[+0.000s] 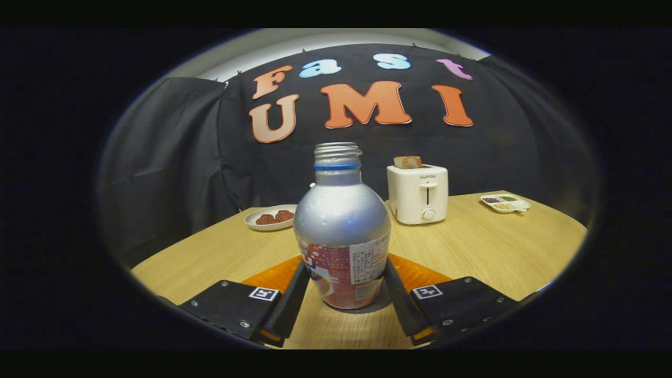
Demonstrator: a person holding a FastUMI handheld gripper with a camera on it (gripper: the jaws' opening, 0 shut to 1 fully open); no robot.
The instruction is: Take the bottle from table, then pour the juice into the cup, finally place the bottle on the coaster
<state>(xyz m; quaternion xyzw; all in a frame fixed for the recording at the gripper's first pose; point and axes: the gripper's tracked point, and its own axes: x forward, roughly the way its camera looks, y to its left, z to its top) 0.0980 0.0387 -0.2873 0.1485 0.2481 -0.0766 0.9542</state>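
Standing upright between the two fingers of the gripper (342, 286), the bottle (342, 231) is occupying the middle of the gripper view. Its silver shoulder is rising to a threaded, uncapped neck ringed by a blue band, while its lower body is carrying a red printed wrap and a pale label panel. Both fingers are lying against the lower sides of the bottle, one on each flank, so the tongs are pinching it at the level of the wrap. The bottle's base is resting on, or sitting very close over, the wooden table (488, 247); which of the two cannot be told.

Just behind the bottle and under the fingertips, an orange coaster (420, 273) is lying flat on the table, its edges showing on both sides of the bottle. The bottle's base is appearing nearer than the coaster, on bare wood.

Beyond the fingers, a white toaster (418, 194) is standing with a slice of bread (407, 161) poking out of its slot. Near the table's far edge, a round plate (270, 218) is holding two brown pieces of food. Well apart from it, beyond the toaster, a small divided dish (505, 203) is holding assorted bits of food.
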